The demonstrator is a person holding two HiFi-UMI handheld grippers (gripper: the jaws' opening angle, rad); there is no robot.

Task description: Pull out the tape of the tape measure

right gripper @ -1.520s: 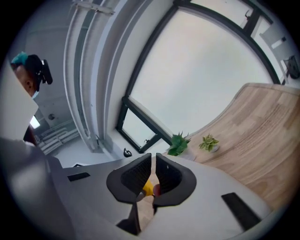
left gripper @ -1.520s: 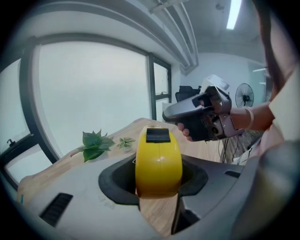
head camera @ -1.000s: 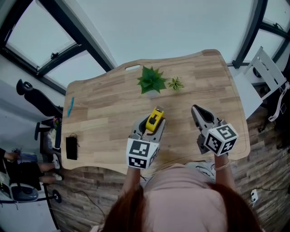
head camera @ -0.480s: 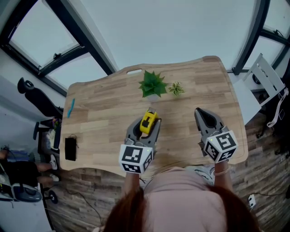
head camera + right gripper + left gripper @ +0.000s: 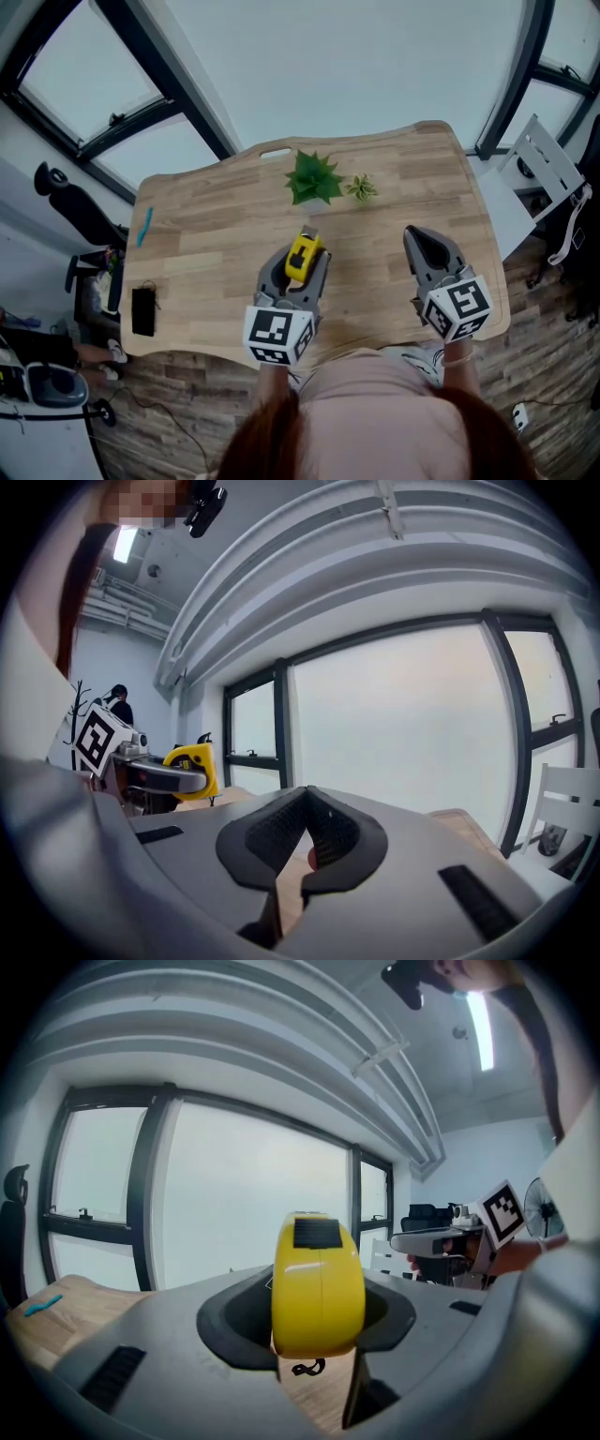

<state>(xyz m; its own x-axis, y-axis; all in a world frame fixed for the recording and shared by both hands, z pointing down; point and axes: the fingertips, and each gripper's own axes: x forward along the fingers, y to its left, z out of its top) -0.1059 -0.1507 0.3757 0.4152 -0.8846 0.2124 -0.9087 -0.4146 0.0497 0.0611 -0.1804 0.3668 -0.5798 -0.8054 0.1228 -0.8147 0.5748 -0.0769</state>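
Observation:
A yellow tape measure (image 5: 300,255) with a black clip stands on edge between the jaws of my left gripper (image 5: 296,266), which is shut on it just above the wooden table (image 5: 216,234). In the left gripper view the tape measure (image 5: 319,1283) fills the gap of the left gripper (image 5: 319,1321), and no tape shows pulled out. My right gripper (image 5: 425,242) hovers to the right, jaws together and holding nothing. Its own view shows the right gripper (image 5: 305,808) closed to a point, with the tape measure (image 5: 192,766) off to its left.
A green potted plant (image 5: 314,176) and a smaller pale one (image 5: 362,188) stand at the table's far side. A blue pen (image 5: 144,226) and a black flat object (image 5: 142,311) lie at the left end. A white chair (image 5: 553,159) stands off the right edge.
My left gripper has shifted a little left and back toward the person, carrying the tape measure with it. The right gripper has hardly moved.

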